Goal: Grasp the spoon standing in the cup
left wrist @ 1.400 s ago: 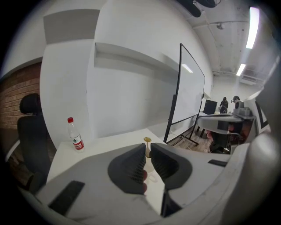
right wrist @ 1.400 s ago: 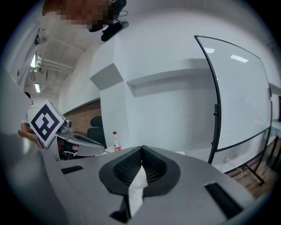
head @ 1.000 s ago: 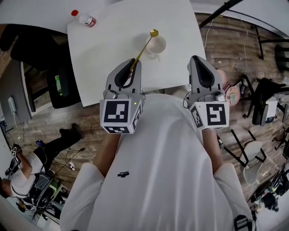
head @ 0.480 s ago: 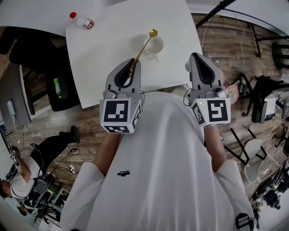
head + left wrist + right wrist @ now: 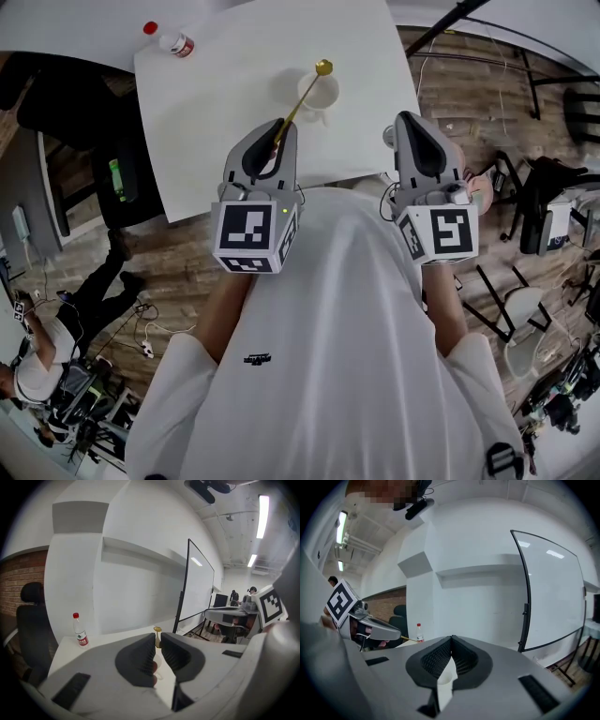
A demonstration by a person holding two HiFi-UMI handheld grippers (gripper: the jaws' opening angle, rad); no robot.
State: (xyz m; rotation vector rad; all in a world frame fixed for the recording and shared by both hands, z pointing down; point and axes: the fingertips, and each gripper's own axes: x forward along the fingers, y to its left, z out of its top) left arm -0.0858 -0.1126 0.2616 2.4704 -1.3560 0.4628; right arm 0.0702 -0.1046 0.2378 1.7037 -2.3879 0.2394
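White worktop (image 5: 216,103): cup (image 5: 325,96) sits right of centre, toward the near edge. Left gripper (image 5: 278,127) jaws clamped on gold spoon (image 5: 301,98) handle, far end over cup. Right gripper (image 5: 412,120) off near-right corner, jaws together, nothing held.

White table (image 5: 216,117) recorded. Noted white cup (image 5: 319,93) standing on it right of centre, toward near edge. Noted clear bottle (image 5: 174,43) with red cap, upright at far left corner, well apart from cup.
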